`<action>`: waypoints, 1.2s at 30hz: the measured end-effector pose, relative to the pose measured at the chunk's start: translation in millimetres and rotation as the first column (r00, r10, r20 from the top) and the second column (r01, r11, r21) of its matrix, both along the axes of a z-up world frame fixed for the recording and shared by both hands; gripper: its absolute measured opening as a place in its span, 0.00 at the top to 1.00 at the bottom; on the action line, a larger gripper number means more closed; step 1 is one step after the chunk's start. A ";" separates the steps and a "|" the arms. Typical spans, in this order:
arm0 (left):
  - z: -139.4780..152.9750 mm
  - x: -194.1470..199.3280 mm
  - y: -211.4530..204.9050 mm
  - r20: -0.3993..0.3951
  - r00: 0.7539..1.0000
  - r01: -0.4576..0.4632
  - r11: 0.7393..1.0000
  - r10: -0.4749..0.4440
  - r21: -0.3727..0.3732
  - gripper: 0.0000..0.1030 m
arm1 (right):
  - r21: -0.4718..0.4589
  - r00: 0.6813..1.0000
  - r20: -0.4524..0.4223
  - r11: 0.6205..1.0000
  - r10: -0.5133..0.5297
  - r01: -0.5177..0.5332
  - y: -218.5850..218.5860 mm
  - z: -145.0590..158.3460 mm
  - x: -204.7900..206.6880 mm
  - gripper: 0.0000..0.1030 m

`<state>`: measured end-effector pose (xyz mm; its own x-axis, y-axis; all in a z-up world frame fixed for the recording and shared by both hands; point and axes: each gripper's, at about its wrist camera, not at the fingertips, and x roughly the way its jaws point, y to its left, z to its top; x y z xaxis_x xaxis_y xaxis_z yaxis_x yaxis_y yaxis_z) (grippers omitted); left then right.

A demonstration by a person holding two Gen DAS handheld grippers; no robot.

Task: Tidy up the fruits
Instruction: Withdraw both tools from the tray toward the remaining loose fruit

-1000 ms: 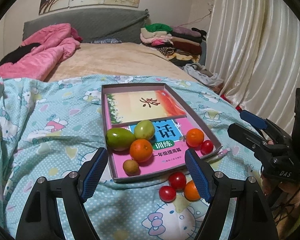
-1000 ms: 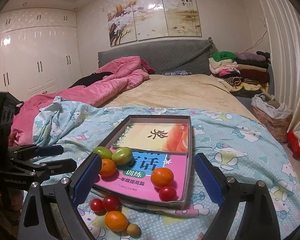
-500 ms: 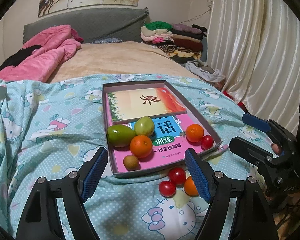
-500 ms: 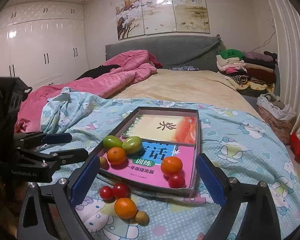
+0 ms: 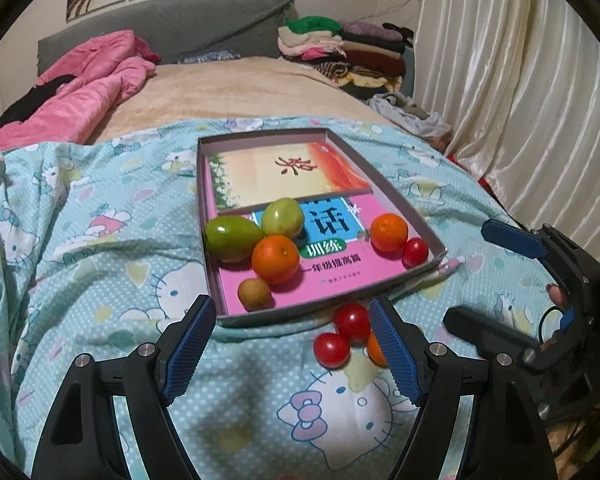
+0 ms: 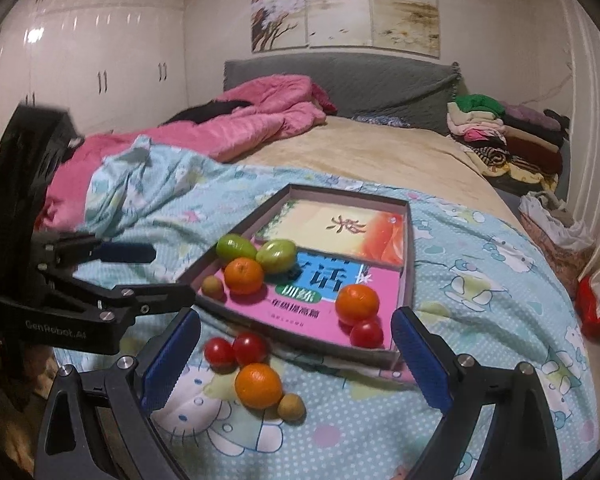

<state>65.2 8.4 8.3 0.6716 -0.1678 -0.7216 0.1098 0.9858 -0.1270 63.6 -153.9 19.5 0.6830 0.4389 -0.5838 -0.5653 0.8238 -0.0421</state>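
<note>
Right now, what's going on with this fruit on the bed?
A person holds both grippers over a bed, sorting fruit into a shallow box. Both the left gripper and the right gripper are open and hold nothing. Six fruits already lie in the box, among them two green fruits and two oranges. Four wait outside on the blue sheet: two cherry tomatoes, an orange and a small brown fruit, nearest the right gripper.

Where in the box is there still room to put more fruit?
The box has bare room in the middle, between the orange by the two green fruits and the orange by the cherry tomato. The far half is free too. The near left corner is crowded.
</note>
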 end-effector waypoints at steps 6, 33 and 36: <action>-1.7 -1.9 -2.3 -0.024 1.000 -0.001 1.000 0.001 -0.010 0.22 | -0.042 0.999 -0.051 0.999 0.019 -0.021 6.3 -11.4 2.3 0.06; -25.6 5.9 -4.0 -0.151 0.988 0.017 0.999 -0.023 -0.044 0.22 | -0.125 0.979 -0.182 0.986 0.088 -0.112 25.6 -40.8 11.0 0.08; -31.8 8.0 -5.4 -0.177 0.984 0.025 0.999 -0.033 -0.043 0.22 | -0.132 0.973 -0.204 0.982 0.104 -0.132 28.7 -45.1 12.2 0.15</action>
